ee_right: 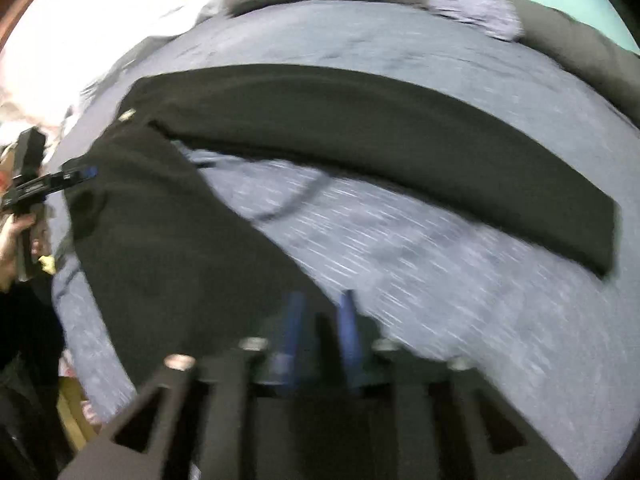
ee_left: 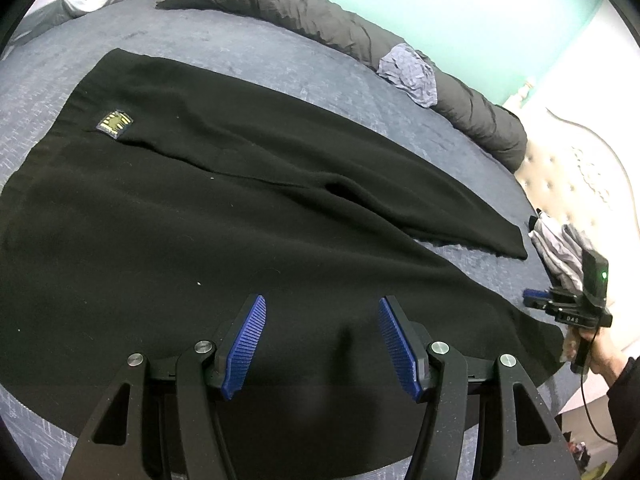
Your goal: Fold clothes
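Black trousers (ee_left: 240, 184) spread flat on grey-blue bed (ee_left: 360, 92), legs splayed, left gripper (ee_left: 322, 344) spread, right gripper (ee_right: 322, 332) slightly parted

Right gripper (ee_right: 322, 320) fingers (ee_right: 294, 320) motion-blurred.

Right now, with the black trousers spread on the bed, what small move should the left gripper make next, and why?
Probably ease the left gripper down and close on the waistband edge of the black trousers. Its jaws stand open just above that near edge with no cloth between them, and the trousers lie flat on the bed, both legs spread apart, ready for a first fold.
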The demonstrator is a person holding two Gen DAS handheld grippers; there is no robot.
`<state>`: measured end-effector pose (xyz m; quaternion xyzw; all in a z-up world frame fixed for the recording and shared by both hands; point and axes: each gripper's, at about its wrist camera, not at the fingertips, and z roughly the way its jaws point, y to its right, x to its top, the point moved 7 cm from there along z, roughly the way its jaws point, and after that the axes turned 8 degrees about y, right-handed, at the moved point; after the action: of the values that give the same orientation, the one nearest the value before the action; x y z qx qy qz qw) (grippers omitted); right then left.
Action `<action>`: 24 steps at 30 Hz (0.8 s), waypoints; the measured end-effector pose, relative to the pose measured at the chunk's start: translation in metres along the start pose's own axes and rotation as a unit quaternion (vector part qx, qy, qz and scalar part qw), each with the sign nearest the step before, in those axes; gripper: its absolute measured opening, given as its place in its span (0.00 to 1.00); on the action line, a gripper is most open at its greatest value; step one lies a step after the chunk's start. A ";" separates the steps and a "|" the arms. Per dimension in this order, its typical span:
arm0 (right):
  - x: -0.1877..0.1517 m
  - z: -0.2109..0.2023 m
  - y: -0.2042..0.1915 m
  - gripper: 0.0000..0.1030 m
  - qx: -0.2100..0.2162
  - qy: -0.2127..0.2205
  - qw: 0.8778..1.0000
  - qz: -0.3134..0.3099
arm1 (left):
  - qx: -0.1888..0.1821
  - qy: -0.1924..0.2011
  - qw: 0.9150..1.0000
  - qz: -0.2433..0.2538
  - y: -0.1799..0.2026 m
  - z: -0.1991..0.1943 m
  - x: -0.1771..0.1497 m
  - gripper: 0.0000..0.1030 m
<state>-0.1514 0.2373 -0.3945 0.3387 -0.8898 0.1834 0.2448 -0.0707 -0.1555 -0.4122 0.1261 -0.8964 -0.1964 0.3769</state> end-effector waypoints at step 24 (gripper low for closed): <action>0.108 0.130 -0.126 0.04 0.109 -0.044 0.991 -0.070 | -0.001 -0.005 1.000 0.000 -0.010 0.004 -0.003 0.61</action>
<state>-0.1748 0.0299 -0.4196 0.4329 -0.8483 0.2465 0.1794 -0.0709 -0.1625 -0.4212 0.1252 -0.8982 -0.1978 0.3720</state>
